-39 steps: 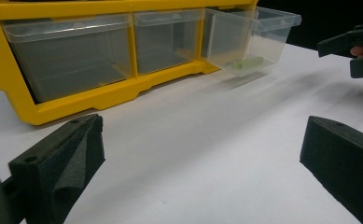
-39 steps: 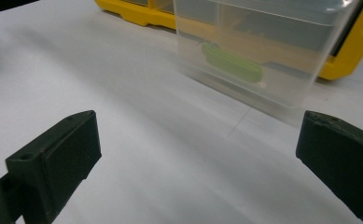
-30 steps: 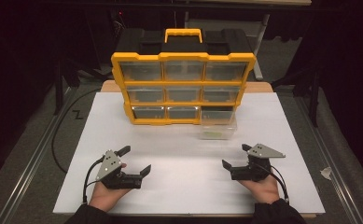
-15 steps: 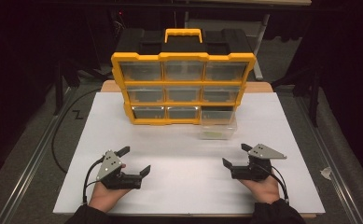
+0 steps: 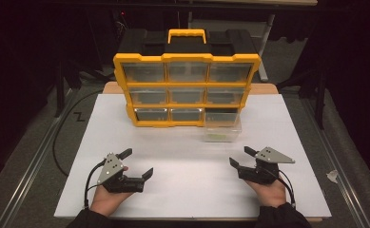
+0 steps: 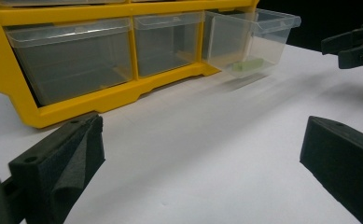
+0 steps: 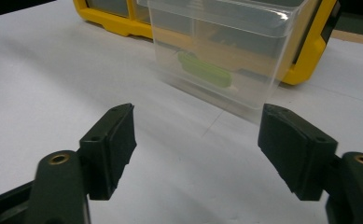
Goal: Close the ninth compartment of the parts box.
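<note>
From the high view, the left gripper (image 5: 138, 162) and right gripper (image 5: 242, 156) rest on the white table (image 5: 187, 190), well apart, both with jaws parted and empty. A clear drawer (image 5: 222, 127) stands pulled out at the lower right of the yellow organizer (image 5: 186, 85).

In the left gripper view, its jaws gape wide; the drawer (image 6: 251, 39) holds a green piece (image 6: 246, 66).

In the right gripper view, the jaws have just been closing, nothing between them, and the green piece (image 7: 204, 70) lies in the drawer (image 7: 226, 51) ahead.

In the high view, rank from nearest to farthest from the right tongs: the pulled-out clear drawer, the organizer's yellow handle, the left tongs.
1. clear drawer: ahead of the right tongs, pulled out.
2. left tongs: across the table.
3. yellow handle: atop the organizer, at the back.
</note>
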A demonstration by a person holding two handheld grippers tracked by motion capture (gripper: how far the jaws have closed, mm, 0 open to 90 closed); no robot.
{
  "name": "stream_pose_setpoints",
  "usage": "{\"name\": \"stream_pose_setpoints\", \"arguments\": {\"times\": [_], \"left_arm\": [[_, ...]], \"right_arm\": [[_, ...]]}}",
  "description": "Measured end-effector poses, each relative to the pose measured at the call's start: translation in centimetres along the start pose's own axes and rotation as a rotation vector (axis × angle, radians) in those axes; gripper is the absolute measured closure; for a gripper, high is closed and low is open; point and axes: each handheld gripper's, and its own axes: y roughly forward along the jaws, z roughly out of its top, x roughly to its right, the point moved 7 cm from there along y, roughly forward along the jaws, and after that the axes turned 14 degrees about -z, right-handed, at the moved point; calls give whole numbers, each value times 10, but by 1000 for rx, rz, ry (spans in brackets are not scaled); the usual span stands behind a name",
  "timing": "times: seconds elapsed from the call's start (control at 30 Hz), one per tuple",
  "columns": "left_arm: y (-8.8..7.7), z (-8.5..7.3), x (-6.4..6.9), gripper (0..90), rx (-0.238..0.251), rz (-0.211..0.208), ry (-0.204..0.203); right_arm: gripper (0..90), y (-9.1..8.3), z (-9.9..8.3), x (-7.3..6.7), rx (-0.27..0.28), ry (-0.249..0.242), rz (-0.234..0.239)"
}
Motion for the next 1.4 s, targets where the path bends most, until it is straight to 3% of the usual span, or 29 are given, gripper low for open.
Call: {"name": "stream_pose_setpoints", "arguments": {"times": [0.2, 0.4, 0.6, 0.93, 1.13, 1.4], "left_arm": [[0, 0, 0, 2, 4, -1, 0], [0, 1, 0, 2, 6, -3, 2], [-1, 1, 1, 2, 11, -2, 2], [-1, 2, 1, 2, 14, -3, 4], [0, 2, -1, 2, 12, -7, 3], [0, 3, 2, 2, 18, -9, 9]], "right_arm": [[465, -1, 0, 1, 6, -1, -18], [704, -4, 1, 2, 10, -5, -42], [887, -6, 2, 4, 15, -11, -55], [900, -8, 3, 7, 16, -6, -64], [900, -4, 1, 4, 3, -16, -43], [900, 1, 6, -2, 12, 13, -46]]}}
